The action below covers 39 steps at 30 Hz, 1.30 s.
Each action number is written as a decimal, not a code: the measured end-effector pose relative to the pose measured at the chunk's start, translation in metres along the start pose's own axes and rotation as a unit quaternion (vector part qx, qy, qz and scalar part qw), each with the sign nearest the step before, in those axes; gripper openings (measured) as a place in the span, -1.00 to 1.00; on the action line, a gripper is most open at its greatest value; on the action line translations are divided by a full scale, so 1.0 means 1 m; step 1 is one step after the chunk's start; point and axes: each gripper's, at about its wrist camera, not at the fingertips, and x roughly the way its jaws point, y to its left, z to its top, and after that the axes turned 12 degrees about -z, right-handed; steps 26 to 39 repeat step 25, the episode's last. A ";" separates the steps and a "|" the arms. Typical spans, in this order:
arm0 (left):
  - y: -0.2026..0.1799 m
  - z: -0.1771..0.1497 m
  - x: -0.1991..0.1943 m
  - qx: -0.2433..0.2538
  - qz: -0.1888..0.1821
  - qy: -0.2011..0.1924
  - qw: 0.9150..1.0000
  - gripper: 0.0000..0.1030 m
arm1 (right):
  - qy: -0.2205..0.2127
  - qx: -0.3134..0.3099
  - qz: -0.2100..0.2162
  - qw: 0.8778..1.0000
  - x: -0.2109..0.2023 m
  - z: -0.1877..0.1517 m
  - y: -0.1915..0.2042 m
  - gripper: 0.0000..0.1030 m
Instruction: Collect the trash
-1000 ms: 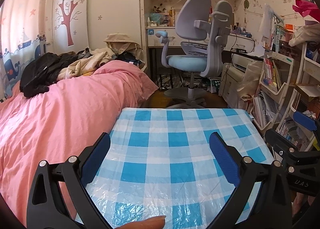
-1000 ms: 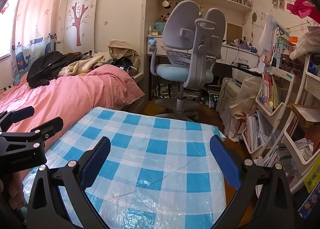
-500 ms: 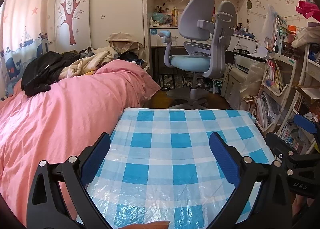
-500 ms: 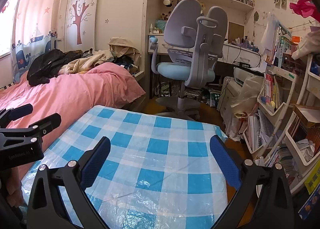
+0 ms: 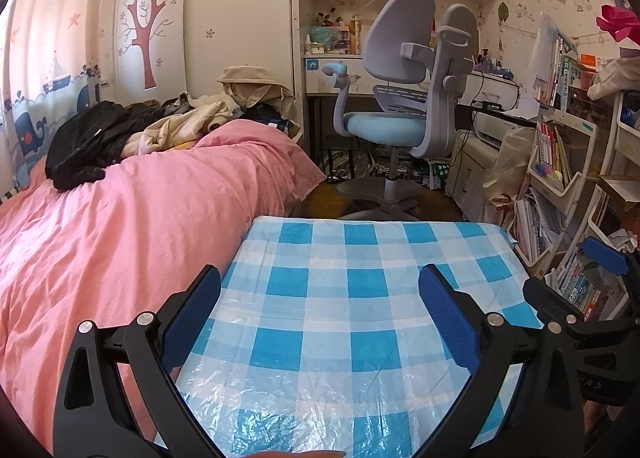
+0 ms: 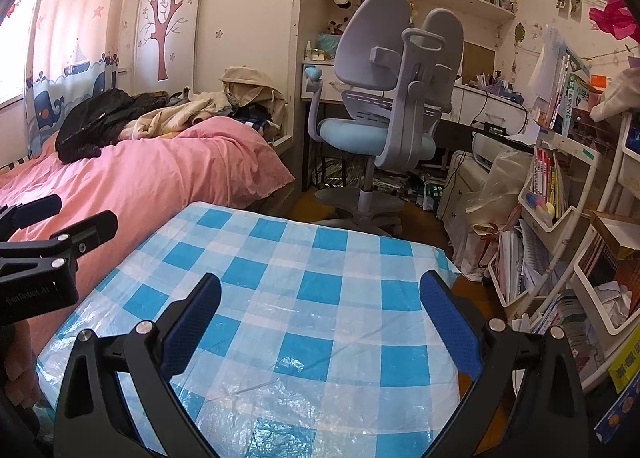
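A small table under a blue and white checked plastic cloth [image 5: 340, 290] [image 6: 312, 286] fills the foreground in both wrist views. No piece of trash shows on it. My left gripper [image 5: 320, 314] hangs open above the cloth's near part, nothing between its blue pads [image 5: 192, 322]. My right gripper [image 6: 320, 314] is open too, over the cloth's near right part, and holds nothing. The right gripper's fingers appear at the right edge of the left wrist view. The left gripper's fingers show at the left edge of the right wrist view.
A bed with a pink cover [image 5: 120, 226] and piled clothes [image 5: 132, 130] lies left of the table. A grey and blue desk chair [image 5: 404, 98] stands beyond, before a desk and shelves. White racks of books [image 6: 560, 198] and a plastic bag [image 6: 492, 194] crowd the right side.
Both views have tilted slightly, so the chair and shelves sit a little lower in frame. The grippers stay open and the cloth has not moved.
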 end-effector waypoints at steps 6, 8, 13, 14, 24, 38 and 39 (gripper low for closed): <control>0.006 -0.001 -0.002 -0.013 0.006 -0.013 1.000 0.86 | 0.007 -0.007 0.001 1.000 0.005 -0.002 0.003 0.85; 0.009 -0.002 -0.004 -0.017 0.005 -0.020 1.000 0.86 | 0.017 -0.014 0.003 1.000 0.012 -0.005 0.006 0.85; 0.015 -0.002 -0.001 -0.021 0.010 -0.001 1.000 0.85 | 0.088 -0.038 0.010 0.995 0.045 -0.022 0.016 0.85; 0.016 -0.002 0.000 -0.023 0.005 0.004 1.000 0.85 | 0.105 -0.038 0.012 0.994 0.052 -0.026 0.016 0.85; 0.012 -0.006 0.003 0.003 -0.002 0.051 0.999 0.86 | 0.237 -0.028 0.003 0.971 0.106 -0.061 0.017 0.85; 0.012 -0.006 0.002 0.003 -0.004 0.051 0.999 0.86 | 0.243 -0.030 0.003 0.969 0.109 -0.064 0.018 0.85; 0.012 -0.006 0.002 0.003 -0.004 0.051 0.999 0.86 | 0.243 -0.030 0.003 0.969 0.109 -0.064 0.018 0.85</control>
